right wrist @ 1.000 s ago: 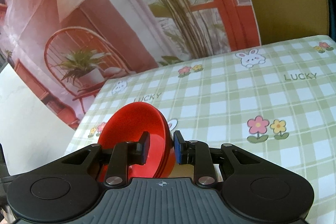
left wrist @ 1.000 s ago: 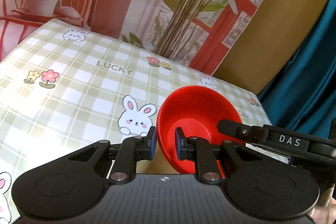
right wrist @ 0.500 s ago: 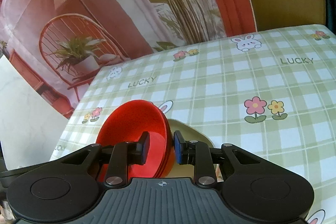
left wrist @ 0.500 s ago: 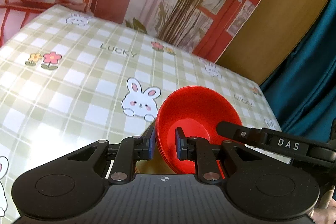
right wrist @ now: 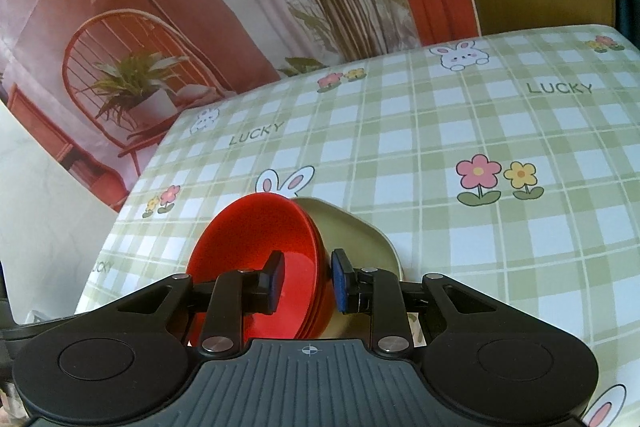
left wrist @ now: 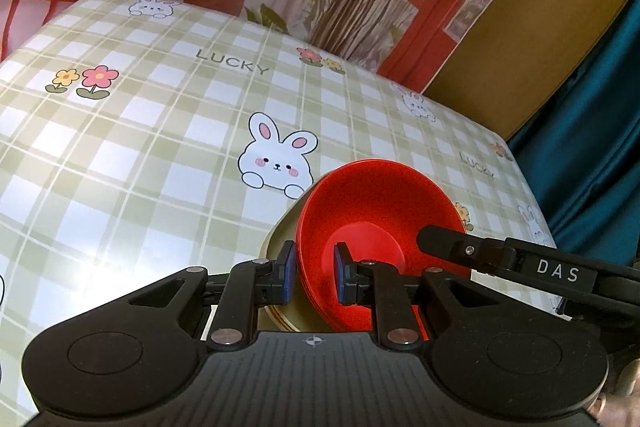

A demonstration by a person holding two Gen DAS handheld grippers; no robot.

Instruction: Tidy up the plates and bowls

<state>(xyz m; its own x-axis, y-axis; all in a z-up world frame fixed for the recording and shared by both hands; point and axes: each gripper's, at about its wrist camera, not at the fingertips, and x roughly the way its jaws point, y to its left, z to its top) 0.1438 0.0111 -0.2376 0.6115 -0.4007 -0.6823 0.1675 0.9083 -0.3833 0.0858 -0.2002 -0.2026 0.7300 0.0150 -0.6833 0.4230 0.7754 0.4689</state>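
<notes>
Two wrist cams looking fwd and down along their fingers, left cam sitting close on the red bowls [left wrist: 380,219] from their left, right cam [right wrist: 256,247] from opposite side, both sharing bowls, checked tablecloth [left wrist: 140,147], backdrop.

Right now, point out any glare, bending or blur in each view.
Left wrist view: white glare washes out the tablecloth at lower left; the table edge bows, fisheye-style. Right wrist view: even light, no glare; the tablecloth's checks curve outward. Both views sharp, bowls included.
</notes>
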